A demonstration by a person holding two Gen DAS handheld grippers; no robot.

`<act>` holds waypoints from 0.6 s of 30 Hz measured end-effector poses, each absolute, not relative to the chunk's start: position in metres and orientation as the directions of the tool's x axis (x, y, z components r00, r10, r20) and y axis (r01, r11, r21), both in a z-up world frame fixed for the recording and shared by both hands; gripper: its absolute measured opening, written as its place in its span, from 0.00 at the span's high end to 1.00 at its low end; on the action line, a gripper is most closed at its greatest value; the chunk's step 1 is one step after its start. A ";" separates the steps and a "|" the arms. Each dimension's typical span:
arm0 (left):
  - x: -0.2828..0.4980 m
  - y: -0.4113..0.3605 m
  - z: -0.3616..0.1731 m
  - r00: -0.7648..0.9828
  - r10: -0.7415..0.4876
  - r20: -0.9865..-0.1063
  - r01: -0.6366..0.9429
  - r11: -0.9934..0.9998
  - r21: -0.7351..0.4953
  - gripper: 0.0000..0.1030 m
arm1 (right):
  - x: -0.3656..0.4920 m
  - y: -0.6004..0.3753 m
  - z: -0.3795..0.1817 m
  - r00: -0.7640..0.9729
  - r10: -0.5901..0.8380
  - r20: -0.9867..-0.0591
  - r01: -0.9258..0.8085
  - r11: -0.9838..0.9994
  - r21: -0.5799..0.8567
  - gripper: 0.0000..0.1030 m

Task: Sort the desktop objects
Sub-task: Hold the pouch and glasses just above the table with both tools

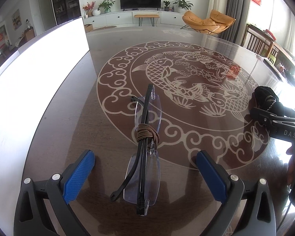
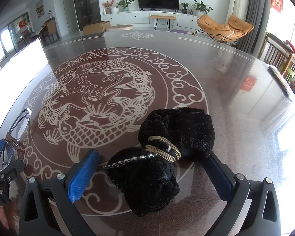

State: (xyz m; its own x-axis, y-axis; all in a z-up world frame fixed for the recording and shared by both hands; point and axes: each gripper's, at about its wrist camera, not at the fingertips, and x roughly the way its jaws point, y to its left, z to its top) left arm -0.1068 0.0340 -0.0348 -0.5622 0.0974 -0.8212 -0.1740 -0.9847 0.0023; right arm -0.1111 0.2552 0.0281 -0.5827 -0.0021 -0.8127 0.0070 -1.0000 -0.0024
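Lying folded on the glass table [image 1: 216, 39], cord-bound glasses [image 1: 143, 147], framed by the left gripper [image 1: 145, 169], spread wide, not touching. Straddling the tied black cloth bundle [image 2: 167, 153], the right gripper [image 2: 153, 175], gaping too. Likely lining up both for separate pickups.

Folded rimless glasses [image 1: 142, 157] with black temples, bound at the bridge by a coil of brown cord [image 1: 147, 134]; lying flat on the glossy table, lenses clear, running lengthwise away from the left wrist camera. Well apart to the right, a black fuzzy cloth bundle [image 2: 167, 157], cinched at its middle by tan cord [image 2: 164, 148], white stitching along one edge, resting over the koi medallion's rim.
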 end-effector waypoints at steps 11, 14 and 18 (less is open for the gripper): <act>-0.107 0.034 -0.035 -0.562 0.097 -0.821 -0.173 -0.985 0.002 0.00 | -0.111 0.256 0.028 -0.583 -0.002 -0.813 0.007 -1.000 -0.003 0.00; -0.107 0.034 -0.035 -0.563 0.097 -0.821 -0.173 -0.985 0.002 0.00 | -0.111 0.255 0.028 -0.582 -0.002 -0.813 0.007 -1.000 -0.003 0.00; -0.107 0.034 -0.036 -0.563 0.097 -0.821 -0.173 -0.985 0.002 0.00 | -0.111 0.256 0.028 -0.582 0.001 -0.813 0.007 -1.000 -0.005 0.00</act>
State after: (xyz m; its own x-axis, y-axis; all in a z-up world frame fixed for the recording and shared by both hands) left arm -0.1071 0.0336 -0.0357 -0.5627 0.0972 -0.8209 -0.1729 -0.9849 0.0019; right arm -0.1114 0.2559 0.0281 -0.5820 0.0006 -0.8132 0.0066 -1.0000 -0.0055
